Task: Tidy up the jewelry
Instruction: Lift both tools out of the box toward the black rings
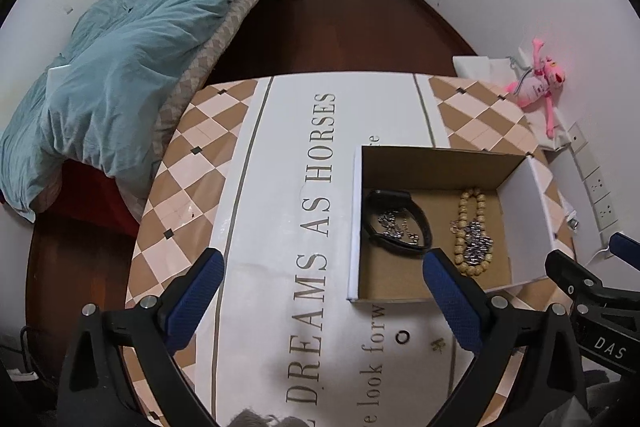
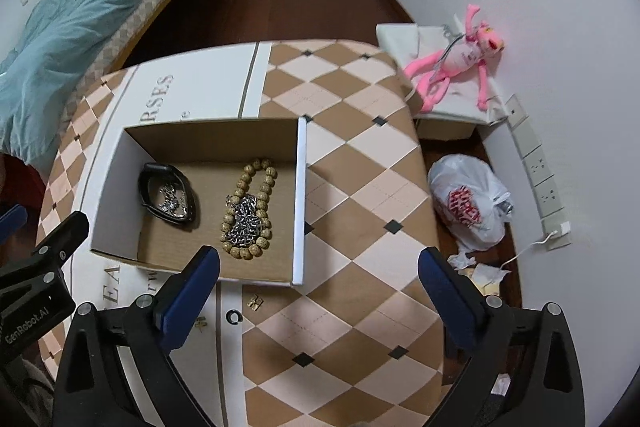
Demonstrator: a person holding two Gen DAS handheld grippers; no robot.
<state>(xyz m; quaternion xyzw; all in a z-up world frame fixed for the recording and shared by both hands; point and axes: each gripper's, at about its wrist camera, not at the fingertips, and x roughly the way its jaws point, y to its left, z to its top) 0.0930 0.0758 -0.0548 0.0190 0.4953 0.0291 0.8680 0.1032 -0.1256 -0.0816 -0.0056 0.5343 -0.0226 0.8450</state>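
While both the left gripper (image 1: pixel 324 301) and right gripper (image 2: pixel 320 291) gape wide and empty, one box (image 2: pixel 301 203) holds one bead strand (image 2: pixel 260 187), two chains (image 2: pixel 246 223), one black band (image 2: pixel 168 195); one ring (image 2: pixel 234 316) lies outside.

Table (image 2: pixel 360 187) showing tan-and-peach diamond checks with small black squares; box (image 2: pixel 301 203) showing white outside, brown inside; beads (image 2: pixel 264 183) looking tan; band (image 2: pixel 146 187) black; chain (image 2: pixel 246 223) silver; plush (image 2: pixel 460 63) pink; duvet (image 1: pixel 132 67) teal.

The diamond-patterned tabletop (image 2: pixel 360 187) with a white lettered band carries an open cardboard box (image 2: pixel 301 195), a small black ring (image 2: pixel 234 316) and two small gold pieces (image 2: pixel 255 302).
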